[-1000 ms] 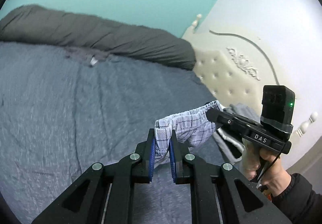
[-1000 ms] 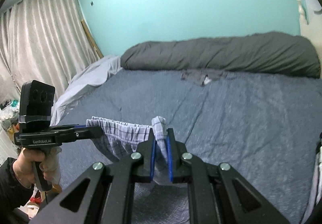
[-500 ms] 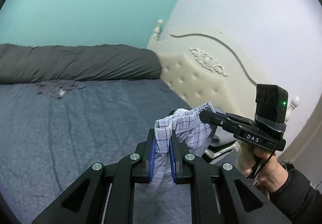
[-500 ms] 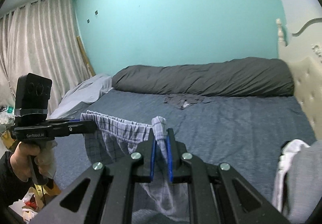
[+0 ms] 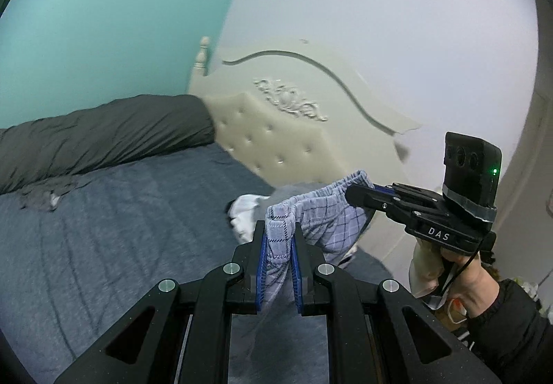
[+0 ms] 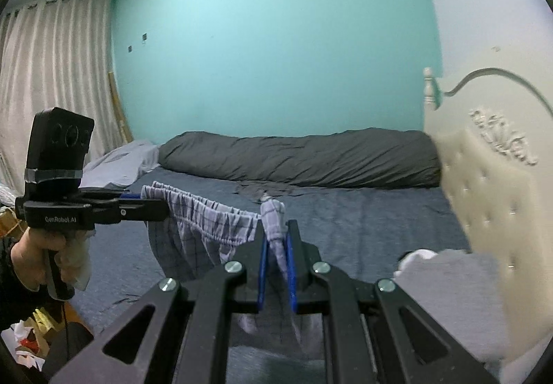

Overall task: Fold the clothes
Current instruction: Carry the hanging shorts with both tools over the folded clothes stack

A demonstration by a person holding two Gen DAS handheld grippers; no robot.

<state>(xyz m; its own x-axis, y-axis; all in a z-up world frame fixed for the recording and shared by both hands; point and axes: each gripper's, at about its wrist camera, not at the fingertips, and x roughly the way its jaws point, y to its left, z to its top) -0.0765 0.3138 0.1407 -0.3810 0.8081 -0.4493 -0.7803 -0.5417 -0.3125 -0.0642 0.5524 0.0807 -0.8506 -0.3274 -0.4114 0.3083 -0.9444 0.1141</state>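
The left tool (image 5: 278, 242) and right tool (image 6: 275, 242) each pinch one end of the checked shorts' (image 6: 204, 218) waistband, stretched level between them above the bed (image 6: 363, 211); its long axis runs tool to tool, neither hand nearer, fabric hanging below

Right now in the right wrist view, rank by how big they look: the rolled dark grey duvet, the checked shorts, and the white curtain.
1. White curtain and dark grey duvet: similar, unsure.
2. Checked shorts: smallest, though nearest, stretched between left gripper and right gripper.
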